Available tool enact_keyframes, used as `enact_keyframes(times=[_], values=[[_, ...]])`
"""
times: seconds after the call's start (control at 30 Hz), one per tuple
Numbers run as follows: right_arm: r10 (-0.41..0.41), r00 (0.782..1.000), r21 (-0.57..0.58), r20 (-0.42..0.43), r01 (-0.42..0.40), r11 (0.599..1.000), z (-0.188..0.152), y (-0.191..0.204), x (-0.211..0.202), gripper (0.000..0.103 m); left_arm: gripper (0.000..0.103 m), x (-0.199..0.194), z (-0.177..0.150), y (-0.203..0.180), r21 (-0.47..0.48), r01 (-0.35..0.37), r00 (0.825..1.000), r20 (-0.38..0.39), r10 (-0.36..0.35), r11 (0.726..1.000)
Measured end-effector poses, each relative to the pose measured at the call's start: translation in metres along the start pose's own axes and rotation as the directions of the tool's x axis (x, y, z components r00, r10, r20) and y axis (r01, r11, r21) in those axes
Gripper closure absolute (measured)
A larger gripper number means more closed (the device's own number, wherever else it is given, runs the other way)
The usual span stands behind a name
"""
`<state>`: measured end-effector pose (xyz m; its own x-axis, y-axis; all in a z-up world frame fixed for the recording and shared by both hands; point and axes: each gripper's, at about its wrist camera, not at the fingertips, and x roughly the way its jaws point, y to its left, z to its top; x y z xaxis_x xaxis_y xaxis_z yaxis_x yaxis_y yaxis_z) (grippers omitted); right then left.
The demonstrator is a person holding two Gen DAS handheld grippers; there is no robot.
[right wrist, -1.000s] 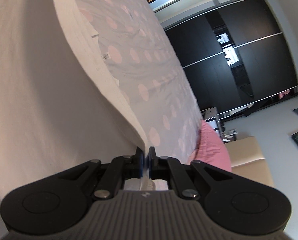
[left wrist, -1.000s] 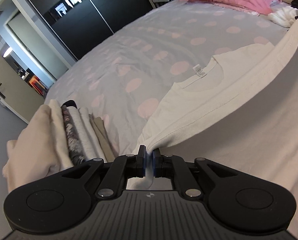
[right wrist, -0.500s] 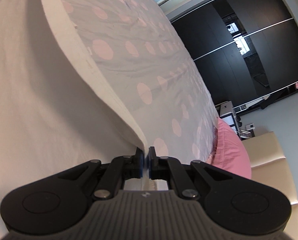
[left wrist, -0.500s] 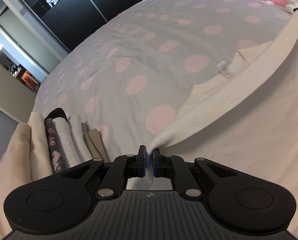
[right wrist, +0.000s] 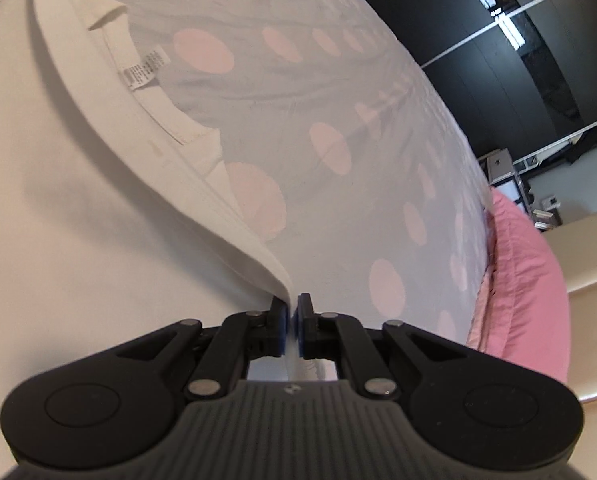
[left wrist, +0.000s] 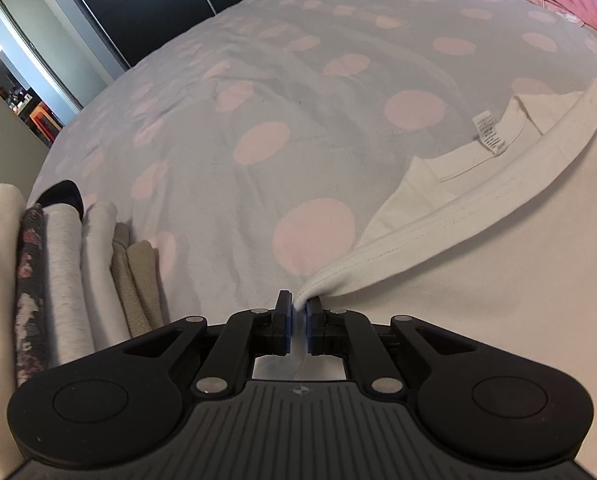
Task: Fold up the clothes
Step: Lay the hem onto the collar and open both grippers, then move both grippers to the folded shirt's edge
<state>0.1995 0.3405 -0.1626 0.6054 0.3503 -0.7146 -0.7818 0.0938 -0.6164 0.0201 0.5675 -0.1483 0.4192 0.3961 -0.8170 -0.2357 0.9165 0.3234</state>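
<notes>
Two black grippers are seen, and each is pinched tight on one bottom corner of a cream cotton T-shirt (left wrist: 518,264). The left gripper (left wrist: 297,314) is closed on the left corner of the hem, and the right gripper (right wrist: 292,312) is closed on the right corner. The shirt lies on a grey bed cover with pink dots (left wrist: 298,112). Its hem is held up over the far end, near the round neck with the white label (left wrist: 487,131). So a fold from bottom to top seems to be partly made, with the hem not laid down. A stack of folded clothes (left wrist: 58,280) is seen at the near left, so some folding looks done. A pink pillow (right wrist: 526,280) lies far off.
</notes>
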Motion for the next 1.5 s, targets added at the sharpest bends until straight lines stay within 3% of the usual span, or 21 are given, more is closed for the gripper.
enact_keyframes(times=[0.1,0.3,0.53,0.73,0.83,1.1,1.27,1.37,1.5], values=[[0.018,1.000,0.051,-0.011,-0.018,0.999,0.001,-0.004,0.011,0.091,0.088,0.009,0.001,0.004,-0.028,-0.004,1.000,-0.009,0.004,1.000],[-0.025,1.000,0.155,0.003,0.024,0.988,-0.001,-0.017,0.013,0.079,0.085,0.006,0.003,0.014,-0.101,-0.045,0.998,0.045,0.050,0.994],[-0.078,0.997,0.187,0.012,0.075,0.979,-0.018,-0.030,-0.005,0.078,0.076,-0.017,-0.005,0.019,-0.093,-0.047,0.995,0.079,0.054,0.995],[-0.002,0.999,0.293,0.035,-0.008,0.956,-0.048,-0.039,-0.035,0.078,0.074,-0.046,-0.025,0.014,-0.076,-0.023,0.994,0.103,0.030,0.997],[0.081,0.995,0.373,0.051,-0.094,0.923,-0.072,-0.036,-0.057,0.078,0.062,-0.067,-0.045,0.005,-0.060,0.007,0.994,0.110,0.000,0.998],[0.277,0.958,0.531,0.071,-0.271,0.803,-0.128,0.008,-0.120,0.075,0.061,-0.120,-0.102,-0.028,-0.054,0.072,0.992,0.104,-0.066,0.996],[0.313,0.949,0.595,0.029,-0.268,0.758,-0.156,0.037,-0.135,0.069,0.057,-0.133,-0.141,-0.054,-0.096,0.130,0.991,0.049,-0.126,0.987],[0.334,0.942,0.646,0.006,-0.259,0.718,-0.173,0.047,-0.139,0.069,0.057,-0.128,-0.159,-0.070,-0.060,0.094,0.995,-0.018,-0.095,0.994],[0.355,0.935,0.712,-0.019,-0.237,0.661,-0.189,0.055,-0.139,0.069,0.057,-0.115,-0.185,-0.070,-0.145,0.036,0.992,-0.116,-0.053,0.989]])
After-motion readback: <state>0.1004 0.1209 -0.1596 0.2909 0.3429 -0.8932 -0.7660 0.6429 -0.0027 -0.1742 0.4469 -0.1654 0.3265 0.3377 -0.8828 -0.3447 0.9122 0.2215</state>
